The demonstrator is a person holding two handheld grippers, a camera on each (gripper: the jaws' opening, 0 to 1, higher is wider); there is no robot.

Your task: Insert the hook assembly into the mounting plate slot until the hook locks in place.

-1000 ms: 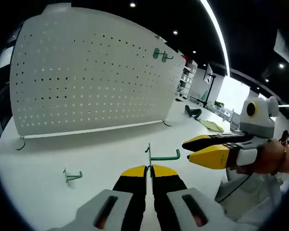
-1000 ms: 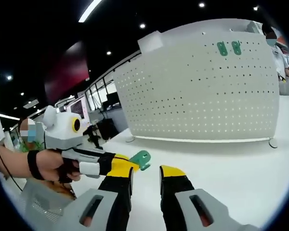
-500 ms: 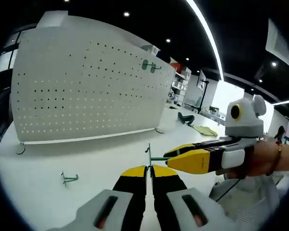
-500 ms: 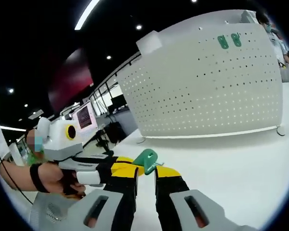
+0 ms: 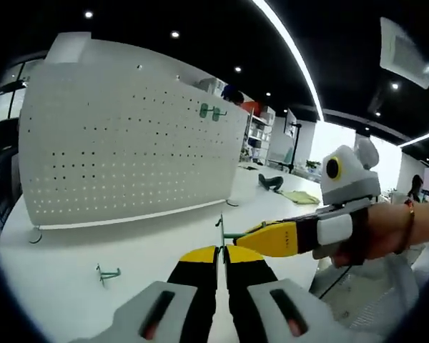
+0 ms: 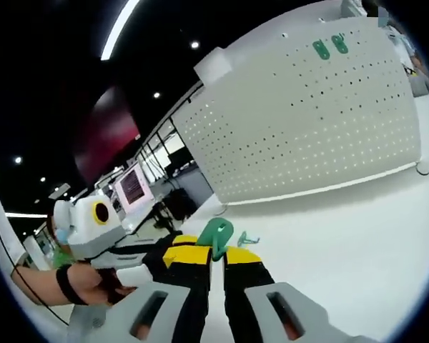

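A green hook assembly [image 5: 220,227] stands upright over the white table [image 5: 79,236], and my left gripper [image 5: 221,248] is shut on its thin plate. Coming in from the right, my right gripper [image 5: 252,233] is shut on the hook's horizontal arm. In the right gripper view the green hook piece [image 6: 216,235] sits pinched between my right gripper [image 6: 216,251] jaws. There the left gripper [image 6: 189,243] meets it from the left. The white perforated mounting plate [image 5: 129,136] stands upright beyond, with two green hooks [image 5: 211,111] near its upper corner. It also appears as the pegboard [image 6: 307,136] with green hooks [image 6: 327,46].
A loose green hook [image 5: 107,273] lies on the table to the left, and a small hook [image 6: 247,238] lies past the jaws. A dark object [image 5: 270,182] and a yellowish cloth [image 5: 297,194] sit at the far right. A hand [image 5: 390,229] holds the right gripper.
The right gripper, open and apart from the hook a second ago, has moved in and shut on the hook's arm. The left gripper has stayed shut on the hook.
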